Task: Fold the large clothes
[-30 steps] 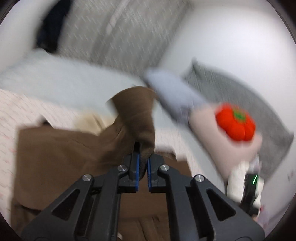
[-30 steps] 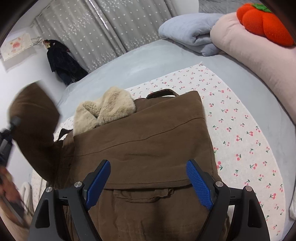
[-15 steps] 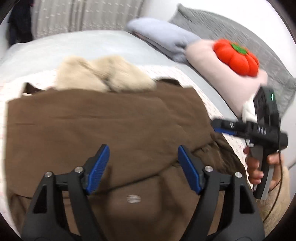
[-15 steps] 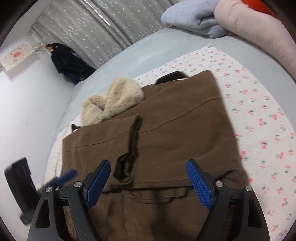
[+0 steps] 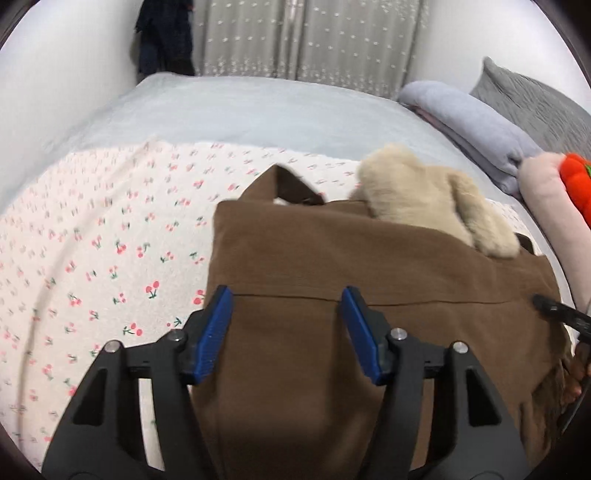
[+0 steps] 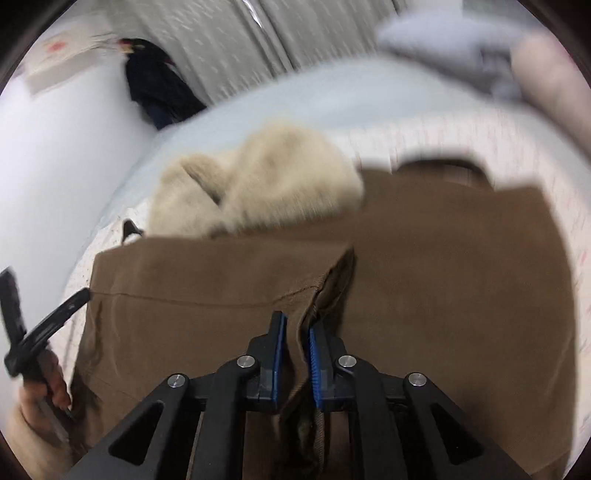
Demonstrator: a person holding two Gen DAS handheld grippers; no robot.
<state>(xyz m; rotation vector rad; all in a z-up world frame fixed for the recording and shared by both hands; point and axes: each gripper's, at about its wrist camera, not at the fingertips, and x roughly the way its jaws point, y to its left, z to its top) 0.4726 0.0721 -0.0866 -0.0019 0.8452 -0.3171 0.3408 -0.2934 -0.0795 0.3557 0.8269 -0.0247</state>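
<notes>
A brown coat (image 5: 369, 266) with a cream fur collar (image 5: 436, 199) lies flat on the bed. My left gripper (image 5: 286, 310) hovers over the coat's left part. Its jaws are closing, with coat cloth below them but nothing pressed between the pads (image 5: 218, 328). In the right wrist view the coat (image 6: 461, 277) and fur collar (image 6: 258, 177) fill the middle. My right gripper (image 6: 295, 339) is shut on a raised fold of the sleeve (image 6: 332, 288) lying across the coat. The other gripper (image 6: 44, 321) and a hand (image 6: 40, 391) show at the left edge.
The coat rests on a cherry-print sheet (image 5: 110, 240) over pale blue bedding (image 5: 258, 107). A folded grey blanket (image 5: 472, 122), a pink pillow (image 5: 554, 206) and an orange pumpkin plush (image 5: 576, 181) sit at the right. Curtains (image 5: 295, 37) and a dark hanging garment (image 5: 166, 33) stand behind.
My left gripper let go of the sleeve, opened, and dropped toward the coat's left side. My right gripper moved in and shut on the sleeve fold.
</notes>
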